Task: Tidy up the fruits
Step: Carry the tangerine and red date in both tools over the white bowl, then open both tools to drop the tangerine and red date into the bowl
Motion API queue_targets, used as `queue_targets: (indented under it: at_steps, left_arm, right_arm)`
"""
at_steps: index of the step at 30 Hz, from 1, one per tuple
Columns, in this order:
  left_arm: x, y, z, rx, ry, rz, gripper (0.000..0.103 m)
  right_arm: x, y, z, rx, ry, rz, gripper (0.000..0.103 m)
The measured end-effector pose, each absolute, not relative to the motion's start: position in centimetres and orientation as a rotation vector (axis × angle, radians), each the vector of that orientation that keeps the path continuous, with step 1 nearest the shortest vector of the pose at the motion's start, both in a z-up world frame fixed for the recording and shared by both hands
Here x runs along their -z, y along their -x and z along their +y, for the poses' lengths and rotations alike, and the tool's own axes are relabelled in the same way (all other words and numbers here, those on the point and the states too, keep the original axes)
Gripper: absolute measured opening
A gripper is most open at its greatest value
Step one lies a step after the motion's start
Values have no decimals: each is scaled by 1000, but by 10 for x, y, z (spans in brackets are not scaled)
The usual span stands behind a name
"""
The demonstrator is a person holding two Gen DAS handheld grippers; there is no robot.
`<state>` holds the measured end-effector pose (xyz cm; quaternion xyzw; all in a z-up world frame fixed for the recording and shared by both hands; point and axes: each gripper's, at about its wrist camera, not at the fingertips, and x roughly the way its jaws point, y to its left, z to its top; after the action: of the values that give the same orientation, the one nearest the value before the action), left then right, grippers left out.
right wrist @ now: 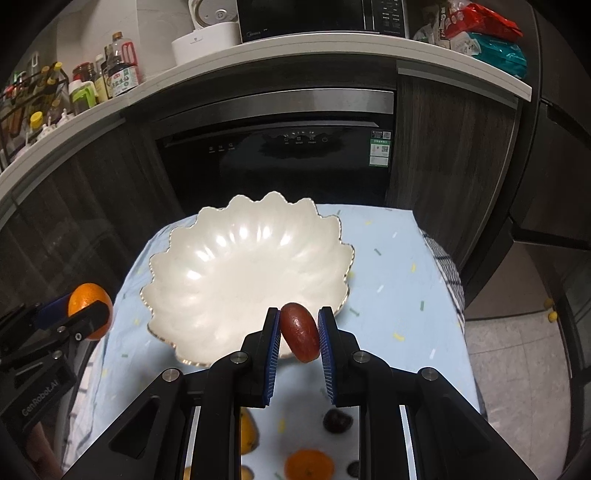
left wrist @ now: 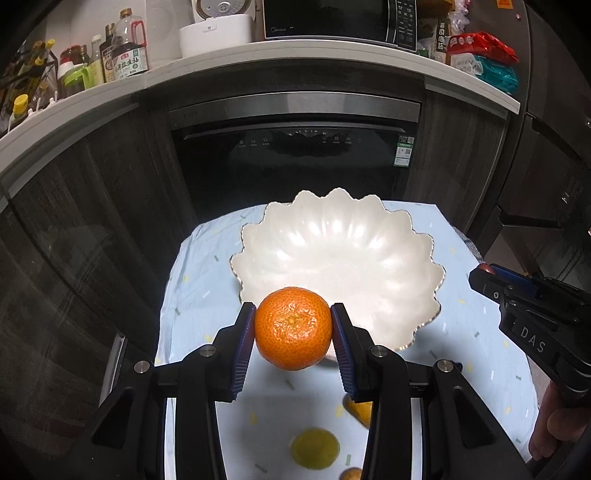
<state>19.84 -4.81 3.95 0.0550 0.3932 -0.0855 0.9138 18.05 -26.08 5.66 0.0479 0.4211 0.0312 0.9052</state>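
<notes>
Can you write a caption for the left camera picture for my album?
Left tongs hold an orange at the empty white bowl's near rim.

A black built-in dishwasher fills the middle of the frame, a green label stuck at its upper right. Above it runs a white countertop. On this stand a black microwave at top centre, a white rice cooker just left of it, and sauce bottles toward the upper left. Red and teal snack bags lie at the upper right. Dark wood-grain cabinet doors flank the dishwasher.
</notes>
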Motion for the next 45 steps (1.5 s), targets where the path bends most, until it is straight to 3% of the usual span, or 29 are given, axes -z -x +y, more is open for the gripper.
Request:
queue_targets:
  at_steps: [45]
  left_arm:
    - [17, -298, -55, 210, -107, 942, 41]
  right_arm:
    - [-2, -274, -255, -91, -89, 1021, 22]
